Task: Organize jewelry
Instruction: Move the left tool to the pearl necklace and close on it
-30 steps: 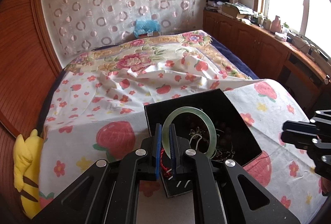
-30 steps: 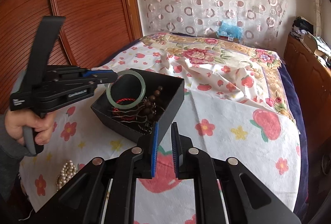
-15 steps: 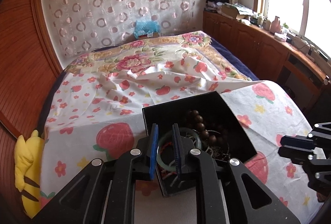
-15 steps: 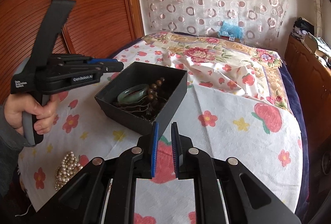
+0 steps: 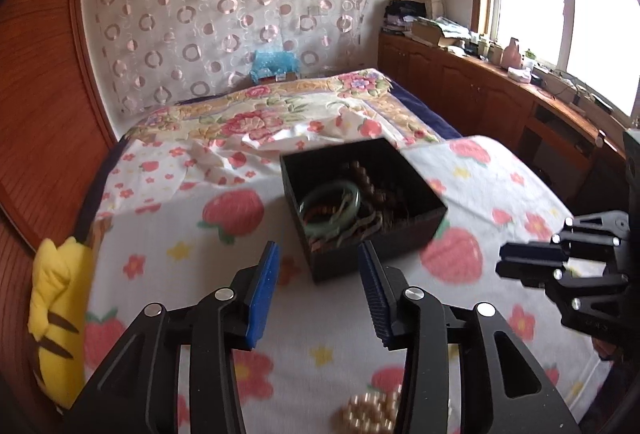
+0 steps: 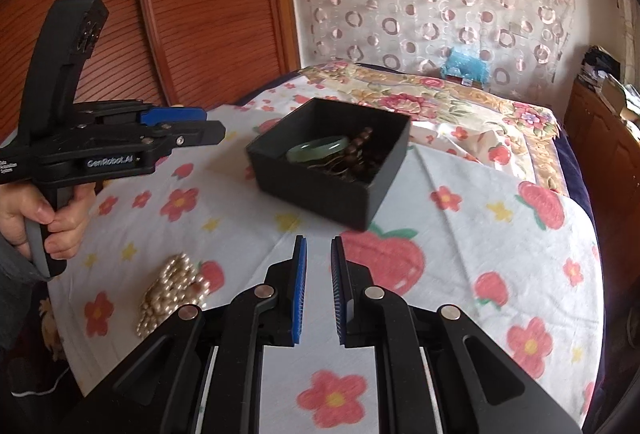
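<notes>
Because the green bangle already lies inside the black box, leaning on the dark jewelry under it, I judge that this piece is put away and needs no more handling. The box is open at the top and stands on the flowered sheet, so things can be dropped in from above. Beside the bangle there is one string of brown wooden beads, which climbs toward the far wall of the box, and under both a tangle of thin dark pieces that I cannot count.

One thing is not in the box: a heap of pearl beads, which lies on the sheet near the front edge, well apart from the box. It looks like one necklace folded together, but I cannot tell this for sure. In my judgement it is the next piece to collect.

The left gripper hangs in front of the box with its jaws wide apart and nothing between them; the pearls are just below it, so it is well placed to go down to them. The right gripper waits low over the sheet, on the near side of the box, its jaws parted by a narrow gap and also empty.

So I count two grippers, one box, one bangle, one brown bead string and one pearl heap. At the left edge of the bed lies one yellow plush toy.
</notes>
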`<state>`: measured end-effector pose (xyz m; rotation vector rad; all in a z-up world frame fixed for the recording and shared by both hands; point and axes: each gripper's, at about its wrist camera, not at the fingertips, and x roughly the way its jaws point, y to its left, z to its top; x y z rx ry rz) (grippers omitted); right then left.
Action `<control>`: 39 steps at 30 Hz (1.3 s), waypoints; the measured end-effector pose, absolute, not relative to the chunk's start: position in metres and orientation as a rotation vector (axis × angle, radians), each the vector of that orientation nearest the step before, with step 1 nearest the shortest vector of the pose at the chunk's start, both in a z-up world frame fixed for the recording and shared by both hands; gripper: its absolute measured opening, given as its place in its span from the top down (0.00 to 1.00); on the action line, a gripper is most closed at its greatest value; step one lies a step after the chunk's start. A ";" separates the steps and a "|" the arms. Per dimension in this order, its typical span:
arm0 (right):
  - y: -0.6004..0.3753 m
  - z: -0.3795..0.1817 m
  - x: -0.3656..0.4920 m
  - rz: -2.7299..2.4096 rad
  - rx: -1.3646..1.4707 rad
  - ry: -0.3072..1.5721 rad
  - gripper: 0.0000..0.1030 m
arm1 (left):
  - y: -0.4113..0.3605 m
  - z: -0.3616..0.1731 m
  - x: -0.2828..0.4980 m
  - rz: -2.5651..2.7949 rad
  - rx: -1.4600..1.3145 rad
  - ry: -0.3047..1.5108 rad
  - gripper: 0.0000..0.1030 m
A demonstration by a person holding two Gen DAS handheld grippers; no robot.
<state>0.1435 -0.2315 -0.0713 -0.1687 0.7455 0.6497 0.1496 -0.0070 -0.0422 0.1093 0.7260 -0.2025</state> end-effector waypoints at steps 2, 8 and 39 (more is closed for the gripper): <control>-0.228 -0.073 0.138 0.663 -0.173 0.747 0.83 | -0.001 -0.048 0.138 -0.186 0.122 0.729 0.60; -0.221 -0.081 0.120 0.691 -0.168 0.759 0.77 | 0.019 -0.068 0.114 -0.163 0.099 0.774 0.60; -0.217 -0.117 0.060 0.699 -0.125 0.808 0.64 | 0.007 -0.106 0.090 -0.271 0.010 0.913 0.80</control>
